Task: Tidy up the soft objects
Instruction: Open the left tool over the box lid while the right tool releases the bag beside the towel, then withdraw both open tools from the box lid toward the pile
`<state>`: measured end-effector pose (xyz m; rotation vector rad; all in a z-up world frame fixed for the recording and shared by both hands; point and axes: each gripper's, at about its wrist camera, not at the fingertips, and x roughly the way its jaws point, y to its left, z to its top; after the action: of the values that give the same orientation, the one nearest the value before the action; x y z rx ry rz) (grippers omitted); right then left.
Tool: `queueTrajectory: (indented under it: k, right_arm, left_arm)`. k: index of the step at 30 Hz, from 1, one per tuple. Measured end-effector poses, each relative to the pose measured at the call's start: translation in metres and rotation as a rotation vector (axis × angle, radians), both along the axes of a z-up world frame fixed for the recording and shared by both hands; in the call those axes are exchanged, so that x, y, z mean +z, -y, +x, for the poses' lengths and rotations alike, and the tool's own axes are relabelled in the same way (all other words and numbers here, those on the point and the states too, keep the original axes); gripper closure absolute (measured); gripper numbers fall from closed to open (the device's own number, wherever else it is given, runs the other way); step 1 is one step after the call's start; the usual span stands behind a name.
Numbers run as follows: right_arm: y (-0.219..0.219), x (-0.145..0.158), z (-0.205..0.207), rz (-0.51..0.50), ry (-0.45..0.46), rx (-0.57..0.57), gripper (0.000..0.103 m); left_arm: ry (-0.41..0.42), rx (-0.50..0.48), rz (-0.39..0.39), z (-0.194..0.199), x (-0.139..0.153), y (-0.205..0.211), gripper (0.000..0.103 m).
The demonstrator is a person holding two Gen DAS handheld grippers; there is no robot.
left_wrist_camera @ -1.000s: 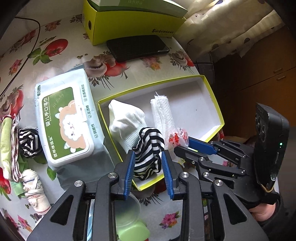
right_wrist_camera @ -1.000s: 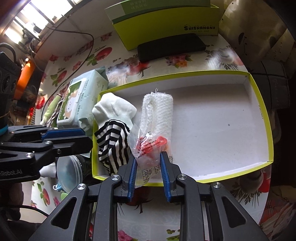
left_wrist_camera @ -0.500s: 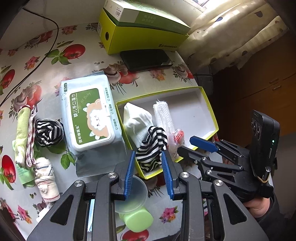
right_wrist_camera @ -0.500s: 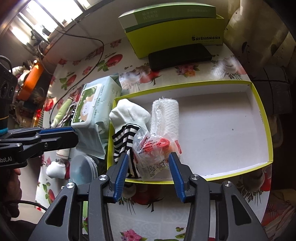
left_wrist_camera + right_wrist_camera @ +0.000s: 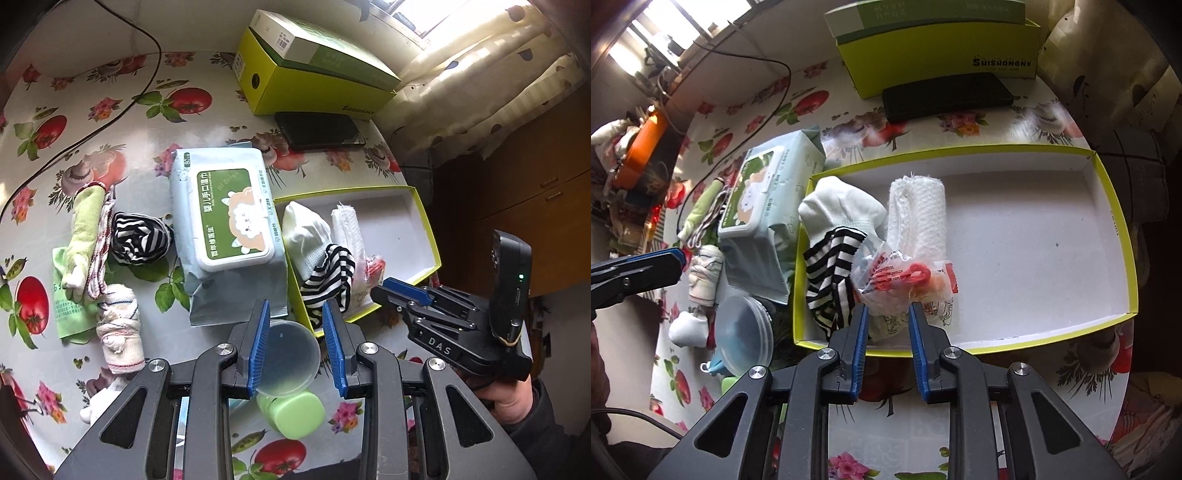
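On the left of the flowered counter (image 5: pixel 207 74) lay a green cloth (image 5: pixel 83 236), a balled striped sock (image 5: pixel 138 240) just beside it, and a knotted white rag (image 5: pixel 120 332) nearer the camera. To their right a pack of wet wipes (image 5: pixel 229 229) rested against the left wall of the shallow yellow-edged box (image 5: pixel 1115 236). The left tongs (image 5: pixel 295 339) hung open over a clear plastic lid (image 5: pixel 291 358) and a green cap (image 5: pixel 291 410), with nothing between their blue pads. Inside the box, at its left end, a white sock (image 5: pixel 842 206) lay with a striped sock (image 5: pixel 831 280) draped over it and over the near rim; next came a rolled white cloth (image 5: pixel 919 210). The right tongs (image 5: pixel 886 332) had just been closing, their pads nipping the near end of a crinkled plastic bag (image 5: pixel 905 280) with red print that lay against the roll. The right half of the box was bare. Behind it sat a black phone (image 5: pixel 945 96) and a green carton (image 5: pixel 942 48).
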<state>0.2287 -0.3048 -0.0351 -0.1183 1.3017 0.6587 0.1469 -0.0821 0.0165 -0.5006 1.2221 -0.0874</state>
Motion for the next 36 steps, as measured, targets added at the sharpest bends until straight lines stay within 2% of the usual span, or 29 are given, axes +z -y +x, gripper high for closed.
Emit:
queueTrajectory:
  k: [4,6,11,23,36]
  right_arm:
    - [-0.002,0.022,-0.007,0.021,0.029,0.009,0.08]
    - [-0.006,0.031,-0.012,0.028,0.046,0.017,0.071]
    - [-0.023,0.048,-0.03,0.054,0.06,0.056,0.06]
    - [-0.075,0.064,-0.08,0.07,0.051,0.212,0.056]
    - [-0.108,0.067,-0.119,0.041,0.044,0.329,0.055]
  left_arm:
    - [0.006,0.032,0.004,-0.015,0.002,-0.012,0.072]
    - [0.009,0.046,0.01,-0.022,0.003,-0.018,0.072]
    - [0.008,0.076,0.04,-0.042,0.005,-0.029,0.072]
    - [0.019,0.133,0.093,-0.081,0.006,-0.049,0.072]
    - [0.003,0.22,0.081,-0.124,-0.008,-0.083,0.072]
